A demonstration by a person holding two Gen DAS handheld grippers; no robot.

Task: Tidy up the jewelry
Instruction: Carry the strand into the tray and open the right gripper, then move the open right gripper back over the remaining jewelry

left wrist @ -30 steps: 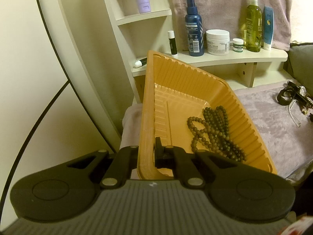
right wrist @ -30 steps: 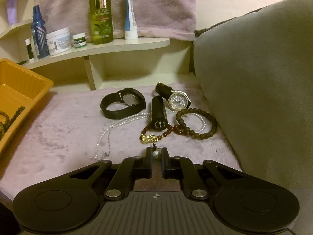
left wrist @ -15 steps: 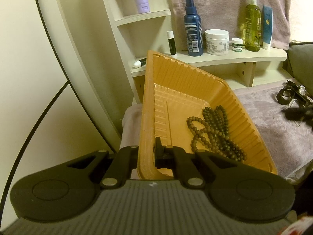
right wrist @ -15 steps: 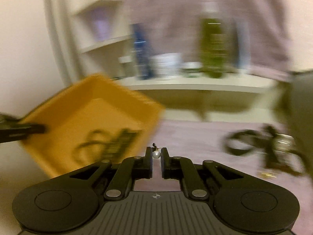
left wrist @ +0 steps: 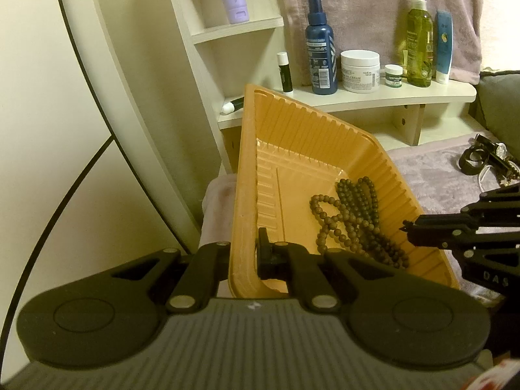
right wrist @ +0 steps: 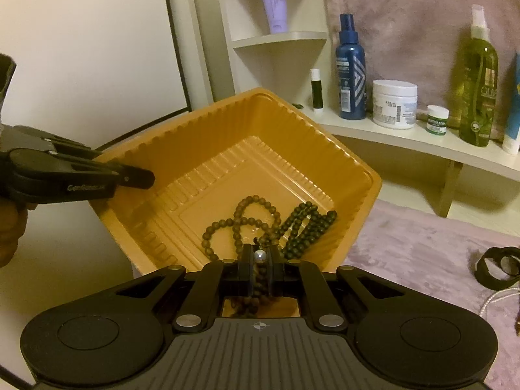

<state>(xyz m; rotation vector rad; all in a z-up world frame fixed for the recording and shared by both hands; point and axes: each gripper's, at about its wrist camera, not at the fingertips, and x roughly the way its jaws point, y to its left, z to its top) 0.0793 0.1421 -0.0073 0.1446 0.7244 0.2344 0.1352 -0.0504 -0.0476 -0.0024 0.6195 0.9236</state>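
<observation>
Tray (right wrist: 364, 175): orange-amber plastic with ribbed walls, holding one brown bead strand (right wrist: 242, 219) and one dark green-black bead strand (right wrist: 307, 224). Both claws, left (left wrist: 245, 253) and right (right wrist: 261, 256), are matte black; the right one carries a white pearl (right wrist: 259, 255). Shelf (left wrist: 373, 99): cream, bearing a navy spray bottle (left wrist: 320, 48), a white jar (left wrist: 360, 71) and an olive-green bottle (left wrist: 419, 37); the cloth (right wrist: 422, 243) below is mauve and plush.

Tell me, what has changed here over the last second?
The right gripper, still pinching the pearl, swung left from the jewelry pile on the cloth to above the orange tray. The left gripper kept clamping the tray's rim, and the bead strands inside stayed put.
</observation>
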